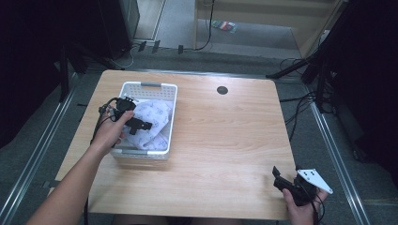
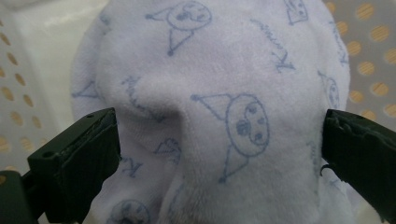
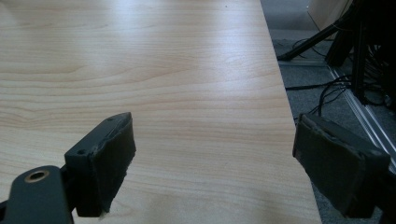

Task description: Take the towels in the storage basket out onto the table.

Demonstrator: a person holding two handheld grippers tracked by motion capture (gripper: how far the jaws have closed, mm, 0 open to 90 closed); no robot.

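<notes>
2 grippers are in my hands at this moment, and they sit far apart. From the high view I see my left gripper (image 1: 141, 125) reaching into the white basket (image 1: 171, 119) at the left part of the wooden table (image 1: 225, 136). Inside that basket lies a pale lavender cloth (image 1: 157, 112) printed with small blue cartoon faces and script, bunched into a soft heap that fills most of the basket floor.

Through the left gripper view, the cloth (image 2: 219, 107) rises as a rounded fold right between the 2 black jaws. My left gripper (image 2: 219, 154) is spread wide, 1 jaw at each side of the fold, and neither pad is pressing the fabric that I can make out; the left jaw sits just beside the cloth's edge, while the right jaw sits at its far edge. The basket's perforated wall (image 2: 369, 51) shows behind the cloth, with wood visible through the holes.

My right gripper (image 1: 286, 180) sits at the near right corner of the table, well apart from the basket. In the right gripper view, my right gripper (image 3: 212, 163) is also spread wide with nothing between the jaws, above bare wood (image 3: 163, 70) close to the table's right edge, where grey floor (image 3: 303, 70) and cables lie beyond.
</notes>
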